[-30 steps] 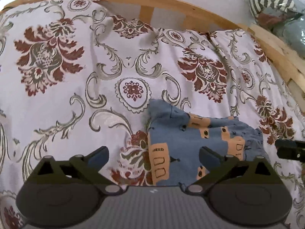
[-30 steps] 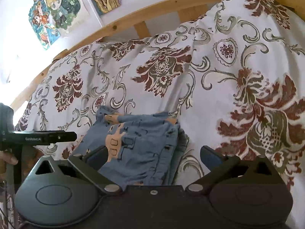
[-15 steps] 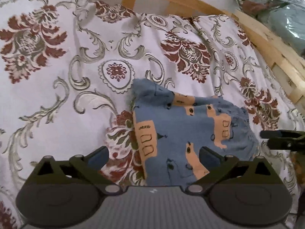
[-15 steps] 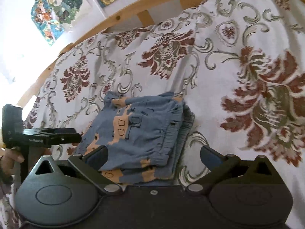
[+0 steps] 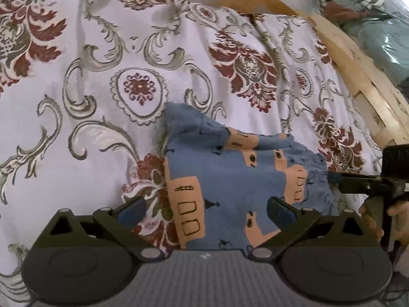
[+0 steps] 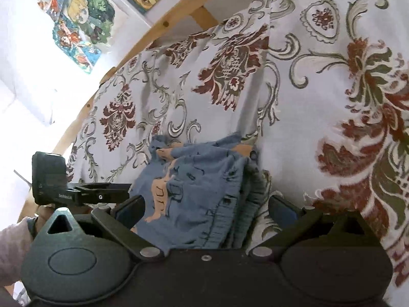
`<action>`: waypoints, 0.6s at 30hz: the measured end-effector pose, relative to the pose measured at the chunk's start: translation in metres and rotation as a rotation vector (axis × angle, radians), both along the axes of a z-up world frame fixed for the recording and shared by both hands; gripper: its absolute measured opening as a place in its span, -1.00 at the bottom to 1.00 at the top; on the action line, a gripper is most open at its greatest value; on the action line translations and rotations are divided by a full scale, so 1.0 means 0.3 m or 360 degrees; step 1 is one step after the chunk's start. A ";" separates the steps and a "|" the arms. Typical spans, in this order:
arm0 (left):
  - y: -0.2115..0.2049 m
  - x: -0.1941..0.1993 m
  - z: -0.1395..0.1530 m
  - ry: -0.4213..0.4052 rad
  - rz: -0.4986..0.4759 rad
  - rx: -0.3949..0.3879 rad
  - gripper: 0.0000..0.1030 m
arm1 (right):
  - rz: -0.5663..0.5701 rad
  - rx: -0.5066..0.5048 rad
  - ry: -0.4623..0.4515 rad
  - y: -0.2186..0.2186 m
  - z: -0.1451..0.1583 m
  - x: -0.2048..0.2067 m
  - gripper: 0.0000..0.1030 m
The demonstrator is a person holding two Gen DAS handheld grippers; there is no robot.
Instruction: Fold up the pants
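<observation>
Blue pants [image 5: 230,179] with orange prints lie folded into a small stack on the flowered bedspread [image 5: 89,89]. My left gripper [image 5: 205,208] is open and empty, just above the stack's near edge. My right gripper [image 6: 205,208] is open and empty, over the pants [image 6: 196,192] at their elastic waistband side. The right gripper also shows at the right edge of the left wrist view [image 5: 370,184], and the left gripper at the left of the right wrist view [image 6: 84,192]. Both sit at opposite sides of the stack.
A wooden bed rail [image 5: 358,61] runs along the far side and the right. Striped and teal bedding [image 5: 370,12] lies beyond it. Posters [image 6: 81,25] hang on the wall behind the rail [image 6: 153,33].
Both grippers have moved closer to the folded pants, which now fill more of each view. The pants have not changed shape.
</observation>
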State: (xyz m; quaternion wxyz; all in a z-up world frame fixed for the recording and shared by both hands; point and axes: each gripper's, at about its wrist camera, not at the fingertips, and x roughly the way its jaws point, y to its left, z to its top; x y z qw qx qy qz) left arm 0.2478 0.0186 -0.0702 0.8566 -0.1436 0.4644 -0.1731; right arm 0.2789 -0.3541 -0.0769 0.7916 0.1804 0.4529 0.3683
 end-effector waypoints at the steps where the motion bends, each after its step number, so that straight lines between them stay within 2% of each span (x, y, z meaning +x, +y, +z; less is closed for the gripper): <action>1: -0.002 -0.001 -0.001 0.0000 -0.0007 -0.0002 0.96 | 0.0016 0.0000 -0.0003 0.005 0.001 -0.004 0.96; 5: -0.008 -0.015 -0.008 0.0017 -0.0048 0.0012 0.91 | 0.0066 -0.0028 -0.0008 0.023 -0.001 -0.031 0.88; 8: -0.021 -0.022 -0.010 0.0009 -0.0082 0.0071 0.84 | 0.0081 -0.0071 -0.0024 0.033 -0.008 -0.047 0.76; 18: -0.024 -0.007 -0.005 0.0018 -0.0070 0.0079 0.70 | -0.0025 -0.0051 0.0033 0.027 -0.026 -0.017 0.72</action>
